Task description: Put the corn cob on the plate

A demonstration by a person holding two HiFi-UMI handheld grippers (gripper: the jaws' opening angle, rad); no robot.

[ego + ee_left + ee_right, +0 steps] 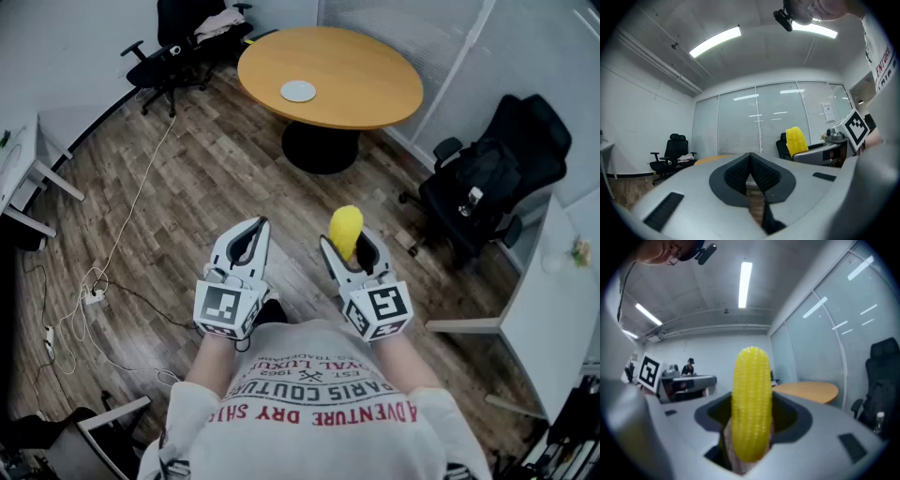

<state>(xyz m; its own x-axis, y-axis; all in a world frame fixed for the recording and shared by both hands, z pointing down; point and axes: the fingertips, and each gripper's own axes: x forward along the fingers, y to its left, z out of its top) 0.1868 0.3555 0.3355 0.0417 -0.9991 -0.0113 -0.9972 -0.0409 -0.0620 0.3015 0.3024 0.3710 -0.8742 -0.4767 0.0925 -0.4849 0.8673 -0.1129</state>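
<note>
Corn cob (345,231): I count one, yellow, standing upright between the jaws of the right gripper (349,246). The jaws are spread wide and clamped on its sides, holding it in the air over the floor, close in front of the person's chest. In the right gripper view the cob (751,408) fills the gap between the jaws, tip up.

The left gripper (255,225) hangs beside it at the same height. Its jaws are pressed together with nothing in them, as the left gripper view (750,161) shows plainly.

The room is an office with a wood-plank floor (187,187), pale walls and a glass partition with blinds. I see one round wooden counter (356,75) on a black pedestal, well ahead of both grippers. On it lies one small pale plate (298,91), left of its middle, bare and well apart from the cob.

I count two black office chairs: one (178,47) at the far left with some clothing on it, and one (497,173) to the right of the counter. Two white desks show at the edges, one on the left (19,159) and one on the right (553,309). One pale cable (131,216) trails across the floor to a power strip (94,298).
</note>
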